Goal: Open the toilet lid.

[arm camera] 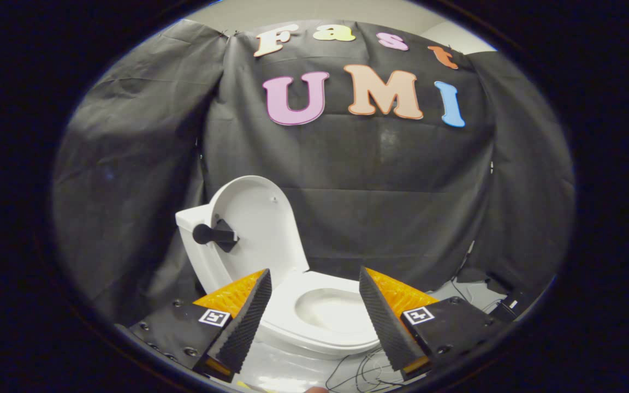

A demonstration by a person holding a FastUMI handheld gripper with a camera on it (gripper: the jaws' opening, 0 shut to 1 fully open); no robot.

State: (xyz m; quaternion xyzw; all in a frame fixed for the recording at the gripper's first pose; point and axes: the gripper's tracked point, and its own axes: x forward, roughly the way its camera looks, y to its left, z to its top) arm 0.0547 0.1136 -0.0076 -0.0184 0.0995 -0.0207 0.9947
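Observation:
A white toilet (314, 322) stands just ahead of my fingers, against the black cloth wall. Its lid (260, 229) is raised and leans back on the tank (191, 224). A black handle knob (213, 234) sticks out from the inner face of the lid. The seat is down and the open bowl (331, 308) shows between my fingers. My gripper (314, 278) is open, its fingers spread wide on either side of the bowl with nothing between them. It touches neither the lid nor the seat.
Thin cables (358, 368) lie on the pale floor in front of the toilet. More cables and a small dark box (503, 305) sit at the right, by the foot of the cloth wall. The cloth hangs close behind the tank.

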